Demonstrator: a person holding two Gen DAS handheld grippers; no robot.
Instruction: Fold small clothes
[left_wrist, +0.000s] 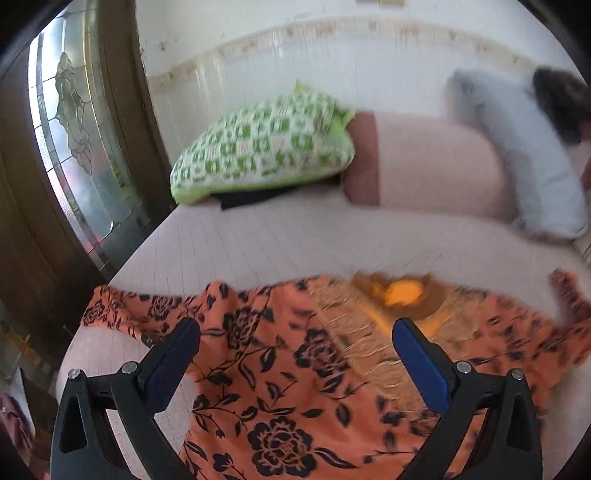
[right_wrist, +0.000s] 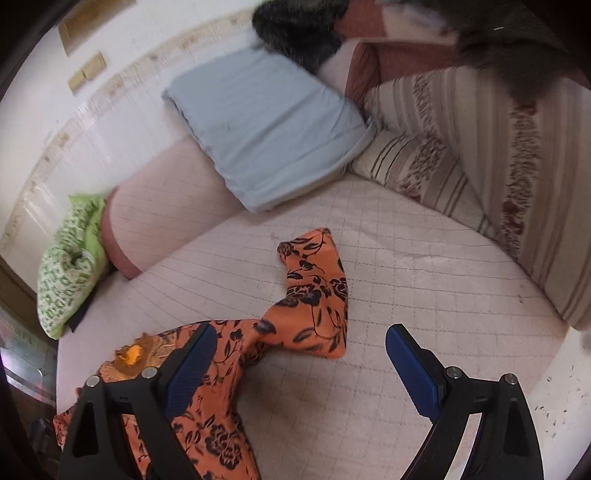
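Note:
An orange garment with a black flower print lies spread on the pale quilted bed. Its neck part has a golden fringed yoke. My left gripper is open and hovers just above the garment's body, holding nothing. In the right wrist view the same garment lies at the lower left, with one sleeve stretched out toward the middle of the bed. My right gripper is open and empty, above the sleeve's base and the bare bed to its right.
A green and white pillow and a pink bolster lie at the back of the bed. A light blue pillow leans beside striped cushions. A wooden door with glass stands left of the bed.

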